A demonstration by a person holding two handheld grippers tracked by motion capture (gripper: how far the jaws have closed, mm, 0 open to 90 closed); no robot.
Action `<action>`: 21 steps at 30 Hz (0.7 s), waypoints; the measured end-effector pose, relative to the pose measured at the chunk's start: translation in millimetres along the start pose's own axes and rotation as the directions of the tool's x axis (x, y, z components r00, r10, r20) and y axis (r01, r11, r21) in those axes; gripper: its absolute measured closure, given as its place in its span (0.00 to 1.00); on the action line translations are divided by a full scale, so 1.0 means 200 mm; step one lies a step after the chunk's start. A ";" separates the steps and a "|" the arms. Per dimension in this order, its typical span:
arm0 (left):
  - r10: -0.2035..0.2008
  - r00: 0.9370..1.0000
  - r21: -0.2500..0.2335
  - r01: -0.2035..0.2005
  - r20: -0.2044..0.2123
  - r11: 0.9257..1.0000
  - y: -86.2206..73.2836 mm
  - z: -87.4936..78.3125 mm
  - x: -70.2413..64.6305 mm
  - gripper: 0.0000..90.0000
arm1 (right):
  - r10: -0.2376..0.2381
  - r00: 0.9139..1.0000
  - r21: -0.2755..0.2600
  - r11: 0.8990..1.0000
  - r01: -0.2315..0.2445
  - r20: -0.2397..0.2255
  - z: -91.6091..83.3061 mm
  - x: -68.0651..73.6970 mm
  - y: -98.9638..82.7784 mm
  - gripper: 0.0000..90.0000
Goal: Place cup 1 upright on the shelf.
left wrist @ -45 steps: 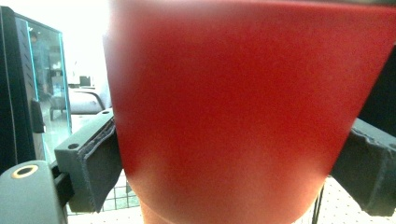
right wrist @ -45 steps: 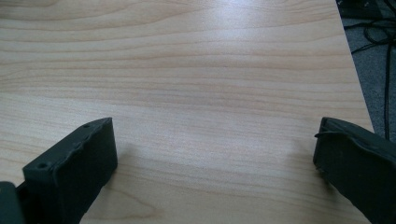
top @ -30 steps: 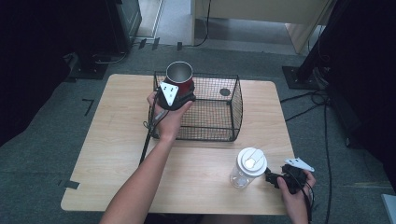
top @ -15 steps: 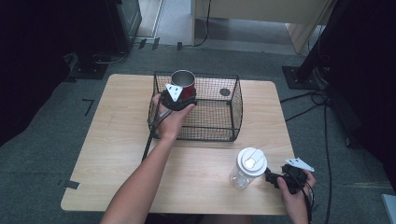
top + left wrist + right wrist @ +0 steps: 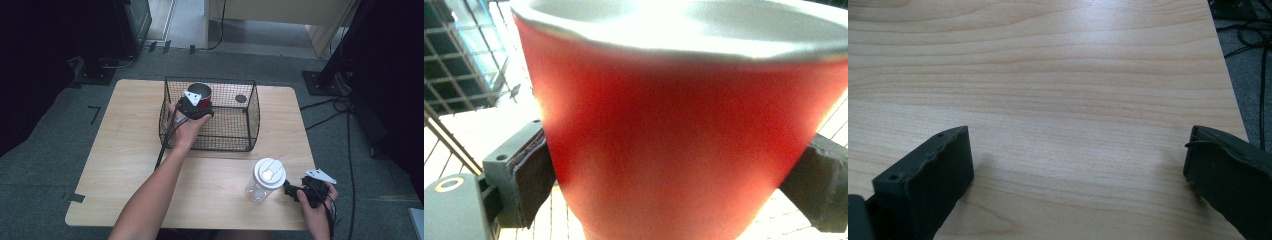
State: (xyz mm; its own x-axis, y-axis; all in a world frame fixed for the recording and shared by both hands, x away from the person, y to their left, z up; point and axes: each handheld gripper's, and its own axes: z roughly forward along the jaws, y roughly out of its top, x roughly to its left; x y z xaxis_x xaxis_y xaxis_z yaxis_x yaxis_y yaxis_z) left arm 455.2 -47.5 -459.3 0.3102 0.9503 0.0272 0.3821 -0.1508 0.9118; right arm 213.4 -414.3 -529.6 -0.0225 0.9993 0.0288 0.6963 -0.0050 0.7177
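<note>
Pale wooden table (image 5: 125, 150) on grey carpet, dark stands and cables around it. Item one: black wire basket (image 5: 252, 120), standing toward the far side of the table, with a small dark round object (image 5: 241, 99) lying near its far right corner. Item two: red cup (image 5: 200, 95) with a bare metal rim, upright, now low inside the basket at its far left. Left gripper (image 5: 197, 106): jaws clamped on the cup's tapered sides, one pad (image 5: 531, 175) pressed to each flank in the left gripper view. Right gripper (image 5: 295, 191): resting on the near right of the table, jaws spread wide with nothing between them, just beside a clear jar with a white lid (image 5: 267, 176). Progress, as judged: the cup is carried into the basket and about set down; release and withdrawal of the left gripper remain, and the jar is untouched. Change from a second ago: the cup was held above the basket's rim and has since sunk inside; the right gripper and jar lie as before.
</note>
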 end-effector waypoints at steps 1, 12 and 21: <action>-0.001 1.000 0.016 0.001 -0.004 1.000 0.00 0.00 0.00 0.09 | 0.000 1.000 0.000 1.000 0.000 0.000 0.00 0.00 0.00 0.00; 0.005 1.000 0.115 -0.008 0.021 0.993 0.00 0.01 0.00 0.09 | 0.000 1.000 0.000 1.000 0.000 0.000 0.00 0.00 0.00 0.00; -0.003 0.999 0.112 0.006 -0.035 0.994 0.01 0.01 -0.01 0.01 | 0.000 1.000 0.000 1.000 0.000 0.000 0.00 0.00 0.00 0.00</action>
State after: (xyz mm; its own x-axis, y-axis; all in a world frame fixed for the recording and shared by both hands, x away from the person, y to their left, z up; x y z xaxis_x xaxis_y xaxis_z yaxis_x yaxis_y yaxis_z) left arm 456.6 -50.3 -457.6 0.2786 0.9596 0.0392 0.4790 -0.1742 0.8603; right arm 213.4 -414.3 -529.6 -0.0222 0.9993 0.0288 0.6964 -0.0052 0.7177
